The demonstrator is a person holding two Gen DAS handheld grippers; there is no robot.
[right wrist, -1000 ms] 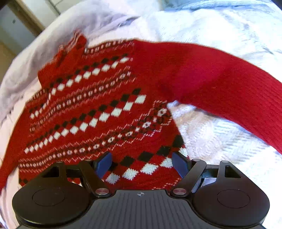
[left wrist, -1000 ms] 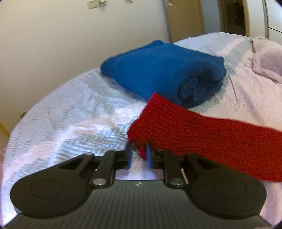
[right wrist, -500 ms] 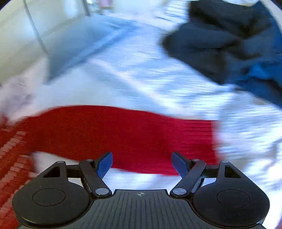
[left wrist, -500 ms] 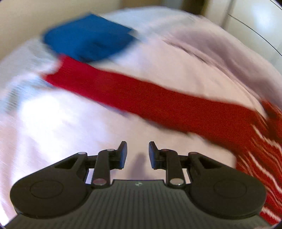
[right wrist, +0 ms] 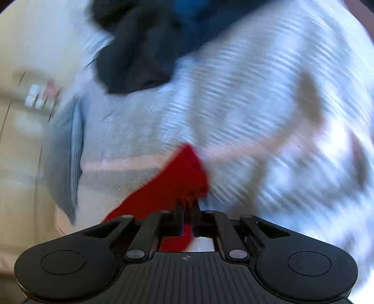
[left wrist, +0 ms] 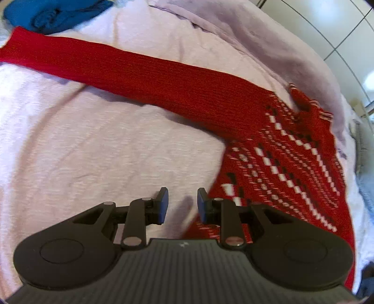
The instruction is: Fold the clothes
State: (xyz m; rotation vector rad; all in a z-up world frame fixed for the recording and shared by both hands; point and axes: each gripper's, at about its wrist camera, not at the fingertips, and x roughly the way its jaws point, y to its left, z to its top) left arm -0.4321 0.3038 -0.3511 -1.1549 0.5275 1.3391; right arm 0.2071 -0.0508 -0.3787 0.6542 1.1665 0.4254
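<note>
bed: we work over a pale lilac bedcover (left wrist: 93,145); the right wrist view, much blurred, shows a white ribbed blanket (right wrist: 268,98) there too.
sweater: we see the red sweater (left wrist: 292,152) lying flat on the bedcover, its patterned body at the right of the left wrist view, running from near the gripper to the far right.
left sleeve: the sleeve (left wrist: 131,70) stretches out straight; its long axis runs from the body at the right up to the far left, cuff pointing at the folded blue garment (left wrist: 53,11).
other clothes: a dark heap (right wrist: 140,51) lies far in the right wrist view.
right gripper: our right gripper (right wrist: 187,205) is clenched on a red cuff end (right wrist: 177,177), the cloth pinched between its jaws.
left gripper: our left gripper (left wrist: 180,205) is released, jaws partly apart and nothing between them, hovering just beside the body's near left edge.
step: we judge we are folding the sleeves in, the right one being first.
next move: we think the right hand must carry its cuff across the body and lay it flat; the left needs a fresh hold on the long sleeve.
</note>
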